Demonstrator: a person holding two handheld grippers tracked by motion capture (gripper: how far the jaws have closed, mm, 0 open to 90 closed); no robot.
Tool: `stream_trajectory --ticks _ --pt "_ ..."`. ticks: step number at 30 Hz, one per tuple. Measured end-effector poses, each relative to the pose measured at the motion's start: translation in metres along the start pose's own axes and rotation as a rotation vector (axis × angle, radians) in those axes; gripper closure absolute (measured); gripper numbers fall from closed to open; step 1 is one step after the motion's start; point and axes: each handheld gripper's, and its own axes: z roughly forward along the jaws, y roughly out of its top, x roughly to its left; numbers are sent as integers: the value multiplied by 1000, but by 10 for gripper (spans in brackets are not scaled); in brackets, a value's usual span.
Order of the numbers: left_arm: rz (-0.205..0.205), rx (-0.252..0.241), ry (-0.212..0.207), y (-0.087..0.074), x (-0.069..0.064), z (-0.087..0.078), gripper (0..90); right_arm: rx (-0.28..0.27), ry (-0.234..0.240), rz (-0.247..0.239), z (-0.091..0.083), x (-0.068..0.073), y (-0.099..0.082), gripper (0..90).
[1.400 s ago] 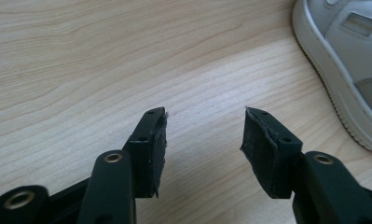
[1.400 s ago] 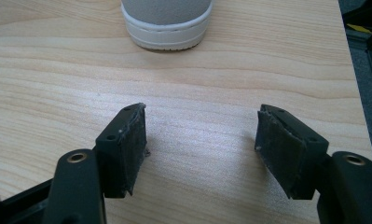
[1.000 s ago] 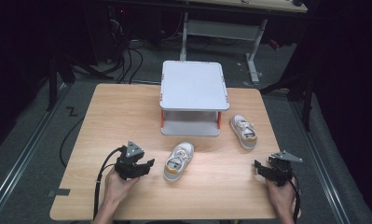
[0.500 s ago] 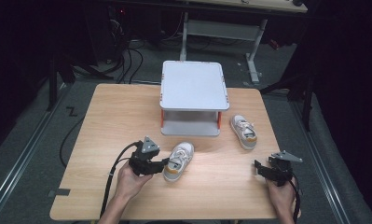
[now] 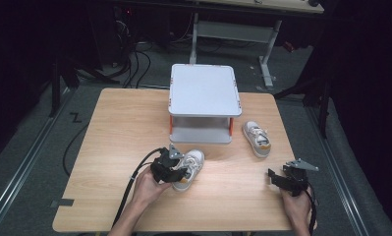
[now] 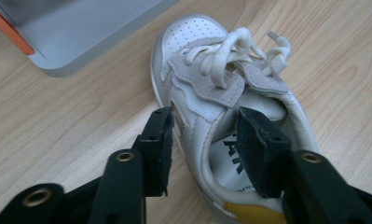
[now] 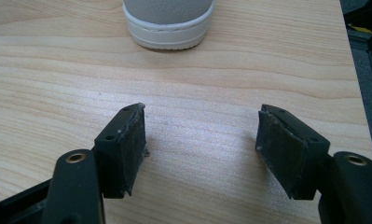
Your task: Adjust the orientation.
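Left gripper closing on a small shoe near the table's front edge

The left gripper (image 6: 207, 149) straddles the shoe's (image 6: 221, 98) side wall, one jaw inside the opening, one outside, jaws just closing, not yet pinching; the right gripper (image 7: 202, 149) rests spread at the front right corner.

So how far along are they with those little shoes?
Early on, by the look of it. Done: nothing yet; both shoes sit on the table, none on the white rack. In hand: the left gripper has just been closing its jaws astride one side wall of the near shoe, one pad inside, one outside. Left: lifting it, and the far shoe; the right gripper waits open.
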Motion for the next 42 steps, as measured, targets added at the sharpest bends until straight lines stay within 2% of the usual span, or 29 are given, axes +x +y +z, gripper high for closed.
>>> stream_trajectory --ticks 2,4,6,8,13,17,20,24,27,28,30,34,35,36,39,42 --pt "-5 -4 10 0 0 -1 607 0 0 0 0 0 0 332" --pt "-27 -18 3 -1 2 -2 662 -1 2 -1 0 0 0 332" --pt "-27 -21 28 -1 0 -5 719 -1 2 -2 0 0 0 332" --pt "-26 -27 27 -1 -2 -5 754 -1 2 -2 0 0 0 331" --pt "-39 -44 29 3 -7 -4 788 -1 2 -2 0 0 0 332" --pt "-34 -48 55 7 -12 -4 798 -1 2 -2 0 0 0 331" --pt "-49 -62 72 8 -15 -3 806 -1 2 -2 0 0 0 331" --pt "-42 -104 125 11 -19 -4 843 -1 3 -2 0 0 0 331" --pt "-71 -140 105 15 -17 -6 854 -1 3 -2 0 0 0 331" --pt "-65 -152 121 16 -19 -7 856 0 3 -2 0 0 0 331" --pt "-50 -145 163 22 -22 -9 856 -1 3 -3 0 0 0 331" --pt "-73 -138 179 24 -23 -7 856 -1 3 -2 0 0 0 331" --pt "-70 -135 198 24 -26 -5 856 0 3 -2 0 0 0 331" --pt "-62 -121 246 22 -32 -1 855 0 3 -2 0 0 0 330" --pt "-71 -108 265 19 -34 4 854 0 4 -3 0 0 0 329" --pt "-66 -112 264 15 -37 8 849 0 3 -4 0 0 0 327"
